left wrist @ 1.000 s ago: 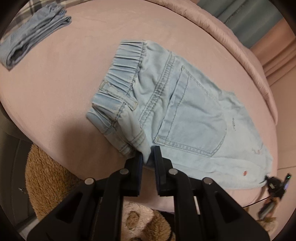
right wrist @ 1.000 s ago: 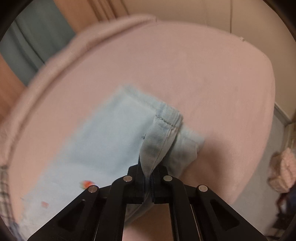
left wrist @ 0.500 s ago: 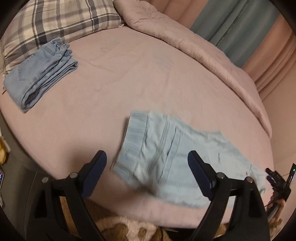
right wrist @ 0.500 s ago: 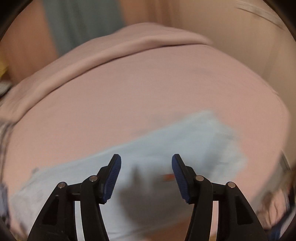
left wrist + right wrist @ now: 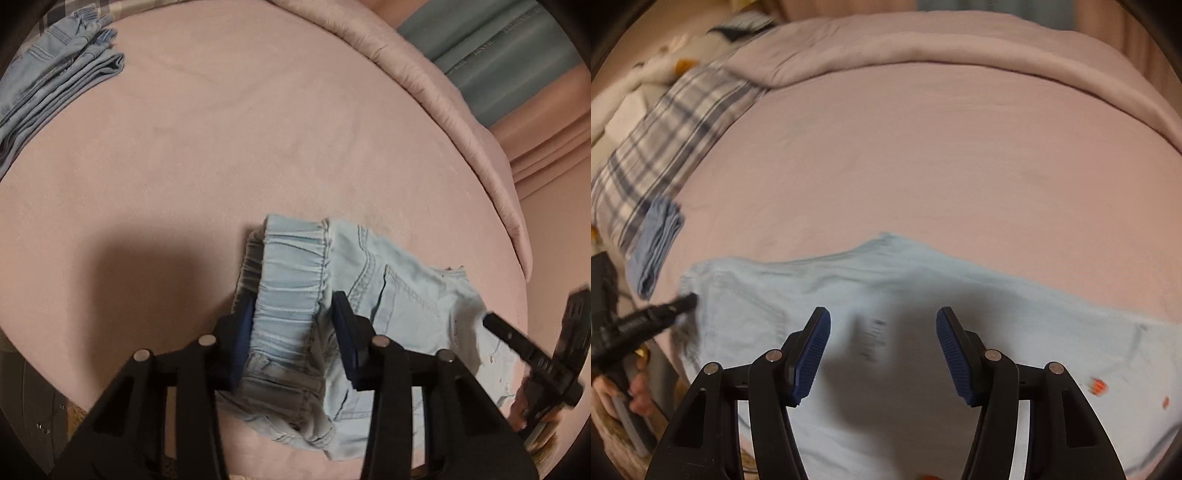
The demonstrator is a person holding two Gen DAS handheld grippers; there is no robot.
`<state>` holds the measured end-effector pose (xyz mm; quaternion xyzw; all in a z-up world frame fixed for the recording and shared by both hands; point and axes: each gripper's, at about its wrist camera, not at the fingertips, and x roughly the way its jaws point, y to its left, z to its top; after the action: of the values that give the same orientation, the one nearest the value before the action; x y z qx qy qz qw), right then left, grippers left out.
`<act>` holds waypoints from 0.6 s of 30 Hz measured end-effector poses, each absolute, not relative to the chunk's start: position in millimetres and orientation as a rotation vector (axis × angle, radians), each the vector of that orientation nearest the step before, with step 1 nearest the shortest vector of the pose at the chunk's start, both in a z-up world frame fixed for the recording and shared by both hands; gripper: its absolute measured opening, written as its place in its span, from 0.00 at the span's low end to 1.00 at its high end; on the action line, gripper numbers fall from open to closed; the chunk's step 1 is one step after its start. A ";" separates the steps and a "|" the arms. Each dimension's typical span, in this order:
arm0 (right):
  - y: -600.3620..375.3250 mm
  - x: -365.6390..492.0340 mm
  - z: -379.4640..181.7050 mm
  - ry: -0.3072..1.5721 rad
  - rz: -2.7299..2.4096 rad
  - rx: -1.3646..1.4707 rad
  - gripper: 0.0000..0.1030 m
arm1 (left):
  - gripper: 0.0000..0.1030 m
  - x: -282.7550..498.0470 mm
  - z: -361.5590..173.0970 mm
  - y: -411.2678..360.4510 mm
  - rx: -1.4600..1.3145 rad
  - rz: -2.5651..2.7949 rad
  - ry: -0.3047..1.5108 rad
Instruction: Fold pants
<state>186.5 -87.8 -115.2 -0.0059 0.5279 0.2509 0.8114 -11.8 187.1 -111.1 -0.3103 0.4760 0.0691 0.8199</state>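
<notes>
Half a second ago your left gripper [image 5: 291,332] hung wide above the pants [image 5: 369,295]; now its narrowed, unclamped jaws straddle the waistband [image 5: 291,280] at 6 o'clock on the bed [image 5: 258,129], while your right gripper [image 5: 882,350] stays open, so regrasping seems next.

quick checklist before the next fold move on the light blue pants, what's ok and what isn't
1. Left gripper around the elastic waistband: ok, open jaws straddle it, not yet closed.
2. Right gripper over the light blue pants: ok, open, holding nothing.
3. Pants lying flat: not ok, waistband end bunched.
4. Pants fully on the bed: cannot tell, near edge hidden by the grippers.
5. Folded darker jeans out of the way: ok, far corner by the plaid pillow.
</notes>
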 end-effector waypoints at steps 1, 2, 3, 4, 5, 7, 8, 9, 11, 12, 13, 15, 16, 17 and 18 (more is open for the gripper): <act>-81.0 187.6 -114.1 1.137 0.542 -0.020 0.58 | 0.36 -15.1 -108.0 183.9 -0.634 0.141 1.004; -74.9 188.7 -114.2 1.144 0.553 -0.029 0.58 | 0.33 -18.8 -106.0 181.8 -0.614 0.140 1.002; -70.0 188.7 -114.4 1.149 0.563 -0.032 0.58 | 0.31 -22.3 -104.9 181.1 -0.610 0.140 1.001; -66.8 189.5 -114.6 1.154 0.568 -0.031 0.58 | 0.30 -25.7 -104.1 181.0 -0.613 0.142 1.000; -64.8 193.1 -115.5 1.162 0.570 -0.024 0.58 | 0.29 -29.3 -103.1 181.2 -0.621 0.145 1.000; -67.3 190.7 -112.5 1.171 0.566 -0.003 0.58 | 0.29 -35.5 -101.4 177.7 -0.602 0.158 1.004; -68.8 193.5 -113.2 1.176 0.563 0.012 0.58 | 0.29 -38.0 -102.3 175.7 -0.584 0.158 1.003; -72.0 195.9 -114.3 1.182 0.558 0.026 0.58 | 0.29 -40.1 -102.4 173.3 -0.564 0.159 1.001; -80.0 199.9 -117.8 1.187 0.543 0.047 0.58 | 0.29 -39.7 -107.8 175.3 -0.542 0.164 1.000; -81.4 202.1 -118.9 1.187 0.534 0.047 0.58 | 0.29 -39.6 -109.6 175.9 -0.544 0.168 1.004; -81.4 205.4 -120.4 1.189 0.521 0.045 0.58 | 0.29 -38.4 -111.2 177.6 -0.547 0.169 1.006; -80.3 212.8 -124.0 1.196 0.508 0.047 0.58 | 0.29 -38.1 -110.1 177.9 -0.543 0.174 1.010; -79.5 215.3 -125.8 1.201 0.505 0.043 0.58 | 0.29 -38.2 -110.1 177.6 -0.538 0.176 1.010; -78.4 216.9 -127.4 1.203 0.501 0.031 0.58 | 0.29 -38.5 -110.2 177.2 -0.533 0.180 1.010; -76.7 217.0 -128.7 1.200 0.500 0.013 0.58 | 0.29 -38.8 -110.8 176.6 -0.528 0.185 1.015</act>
<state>217.0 -76.7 -128.7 0.0063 0.5586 0.2329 0.7960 -38.8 176.6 -110.8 -0.2494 0.4796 0.0875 0.8367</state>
